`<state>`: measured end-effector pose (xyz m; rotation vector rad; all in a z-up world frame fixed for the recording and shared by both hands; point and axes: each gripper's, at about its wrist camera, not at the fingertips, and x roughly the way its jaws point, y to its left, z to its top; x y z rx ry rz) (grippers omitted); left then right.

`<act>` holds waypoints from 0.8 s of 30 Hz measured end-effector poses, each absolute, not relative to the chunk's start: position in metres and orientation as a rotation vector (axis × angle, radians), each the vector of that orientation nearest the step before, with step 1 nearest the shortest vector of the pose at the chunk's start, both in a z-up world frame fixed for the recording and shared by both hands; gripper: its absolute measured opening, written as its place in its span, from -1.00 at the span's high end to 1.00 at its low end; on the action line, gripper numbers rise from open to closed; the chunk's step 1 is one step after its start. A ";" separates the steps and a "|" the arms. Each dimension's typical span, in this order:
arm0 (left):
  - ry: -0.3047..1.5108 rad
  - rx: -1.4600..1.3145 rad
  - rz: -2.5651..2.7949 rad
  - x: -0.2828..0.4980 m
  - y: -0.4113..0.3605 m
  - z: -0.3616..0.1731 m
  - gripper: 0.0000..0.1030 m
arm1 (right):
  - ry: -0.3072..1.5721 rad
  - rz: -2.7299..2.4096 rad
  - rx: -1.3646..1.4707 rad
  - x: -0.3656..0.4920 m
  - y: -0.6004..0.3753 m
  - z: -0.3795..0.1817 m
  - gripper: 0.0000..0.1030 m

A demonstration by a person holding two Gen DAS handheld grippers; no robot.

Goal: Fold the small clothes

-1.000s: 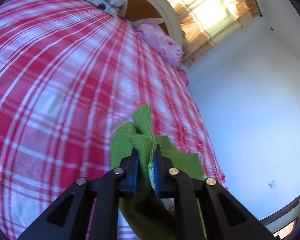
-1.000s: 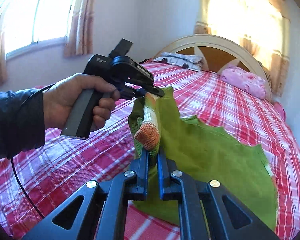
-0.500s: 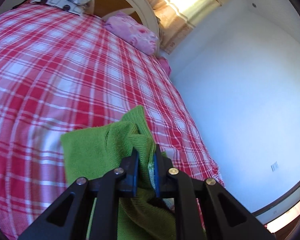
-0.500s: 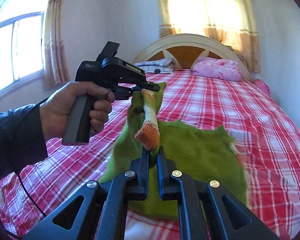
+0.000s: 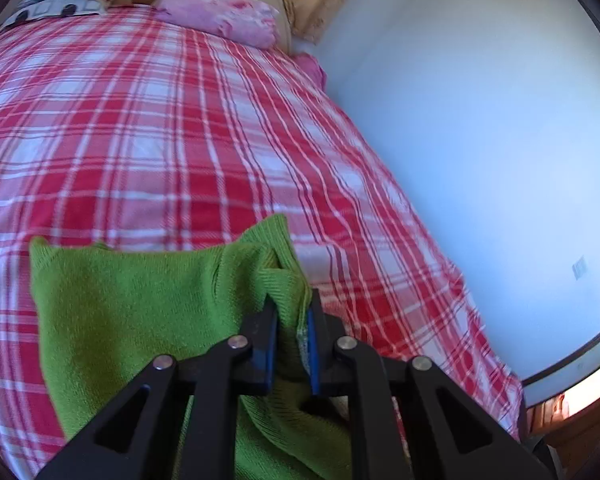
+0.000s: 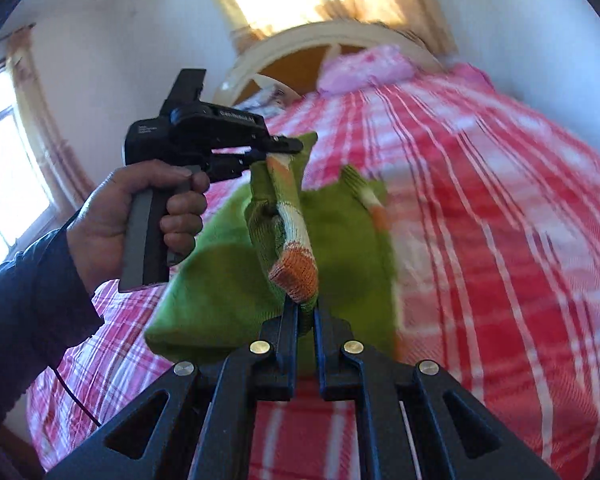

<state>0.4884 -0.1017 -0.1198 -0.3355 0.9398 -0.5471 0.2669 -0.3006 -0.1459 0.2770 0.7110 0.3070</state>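
A small green knitted sweater with orange and white cuffs is held above the red plaid bed. My left gripper is shut on a bunched green edge of it, and most of the body drapes to its left. In the right wrist view my right gripper is shut on the sleeve end by the orange cuff. There the left gripper, in a person's hand, pinches the sweater's upper corner. A second cuffed sleeve hangs further back.
A pink pillow and a grey patterned pillow lie by the cream headboard. A white wall runs along the bed's right side. Curtained windows stand behind the headboard and at the left. A black cable trails from the hand.
Both grippers have swung sideways over the bed with the sweater and rolled. The sweater's body now spreads wider to the left in the left wrist view. Both grips are unchanged.
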 end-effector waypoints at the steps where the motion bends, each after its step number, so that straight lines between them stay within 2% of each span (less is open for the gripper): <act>1: 0.941 -0.319 -0.550 0.487 -0.107 -0.121 0.75 | 0.727 0.302 0.296 0.267 -0.306 -0.151 0.89; 6: 0.929 -0.221 -0.564 0.479 -0.132 -0.118 0.75 | 0.766 0.300 0.360 0.261 -0.320 -0.165 0.89; 10: 0.885 -0.155 -0.548 0.474 -0.142 -0.109 0.62 | 0.787 0.293 0.404 0.260 -0.326 -0.174 0.89; 13: 0.825 -0.131 -0.556 0.459 -0.138 -0.095 0.27 | 0.796 0.284 0.420 0.260 -0.329 -0.178 0.88; 15: 0.769 -0.093 -0.555 0.439 -0.129 -0.087 -0.15 | 0.797 0.292 0.428 0.259 -0.332 -0.180 0.87; 17: 0.722 -0.038 -0.531 0.418 -0.119 -0.085 -0.25 | 0.794 0.292 0.417 0.257 -0.333 -0.178 0.86; 19: 0.700 0.011 -0.487 0.393 -0.100 -0.092 -0.25 | 0.789 0.299 0.414 0.254 -0.338 -0.172 0.72; 24: 0.687 0.007 -0.357 0.352 -0.052 -0.122 -0.40 | 0.682 0.228 0.323 0.252 -0.350 -0.132 0.69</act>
